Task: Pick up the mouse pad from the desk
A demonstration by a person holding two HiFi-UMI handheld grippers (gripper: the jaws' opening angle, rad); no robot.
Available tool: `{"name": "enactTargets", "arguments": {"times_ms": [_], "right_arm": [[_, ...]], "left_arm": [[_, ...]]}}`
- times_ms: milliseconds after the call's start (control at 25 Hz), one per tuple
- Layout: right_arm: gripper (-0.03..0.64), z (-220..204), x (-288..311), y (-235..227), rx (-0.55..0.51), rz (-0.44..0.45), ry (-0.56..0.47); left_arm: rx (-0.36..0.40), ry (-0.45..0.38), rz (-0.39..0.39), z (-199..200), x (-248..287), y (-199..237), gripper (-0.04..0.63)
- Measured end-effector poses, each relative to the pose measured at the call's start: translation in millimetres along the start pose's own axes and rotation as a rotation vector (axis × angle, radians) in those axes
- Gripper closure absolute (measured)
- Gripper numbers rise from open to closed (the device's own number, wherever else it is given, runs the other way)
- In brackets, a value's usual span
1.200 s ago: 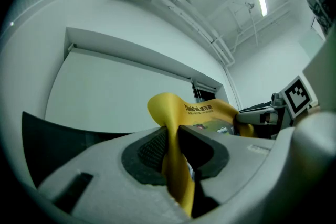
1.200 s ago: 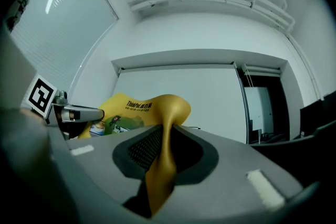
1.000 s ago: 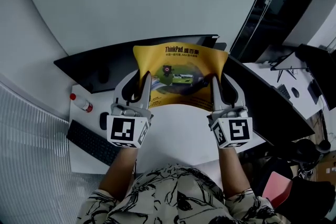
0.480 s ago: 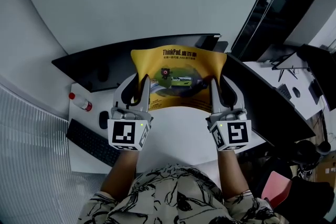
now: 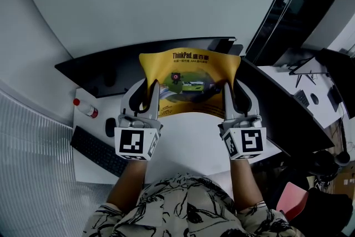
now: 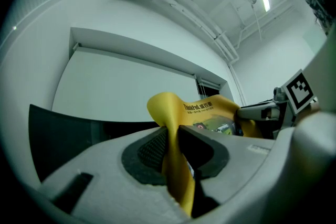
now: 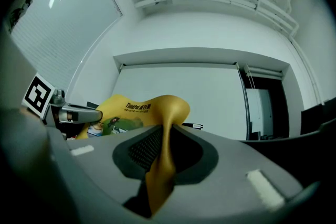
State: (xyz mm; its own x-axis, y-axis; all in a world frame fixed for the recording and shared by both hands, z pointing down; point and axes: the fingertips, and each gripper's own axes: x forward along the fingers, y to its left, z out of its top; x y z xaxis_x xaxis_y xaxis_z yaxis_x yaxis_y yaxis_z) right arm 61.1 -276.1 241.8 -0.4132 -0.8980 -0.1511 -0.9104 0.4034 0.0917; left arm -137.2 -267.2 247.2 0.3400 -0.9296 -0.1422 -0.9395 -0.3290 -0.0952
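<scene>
The yellow mouse pad (image 5: 189,83), printed with a logo and a green picture, hangs in the air above the white desk (image 5: 188,144), stretched between my two grippers. My left gripper (image 5: 150,89) is shut on its left edge, and in the left gripper view the yellow sheet (image 6: 176,165) is pinched between the dark pads. Over at the pad's right edge my right gripper (image 5: 228,89) is shut too; the right gripper view has the sheet (image 7: 160,165) folded between its pads.
A black keyboard (image 5: 97,150), a black mouse (image 5: 110,126) and a bottle with a red cap (image 5: 86,109) lie at the desk's left. A dark curved monitor (image 5: 111,66) stands behind the pad. More dark desks and gear fill the right side (image 5: 310,91).
</scene>
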Motion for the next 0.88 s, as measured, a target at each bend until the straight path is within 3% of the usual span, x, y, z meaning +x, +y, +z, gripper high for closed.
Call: {"name": "enactTargets", "arguments": {"times_ms": [880], "right_arm": [[0.545, -2.2, 2.7, -0.6, -0.001, 0.017, -0.007]], "left_arm": [[0.006, 0.001, 0.015, -0.6, -0.8, 0.2, 0.512]]}}
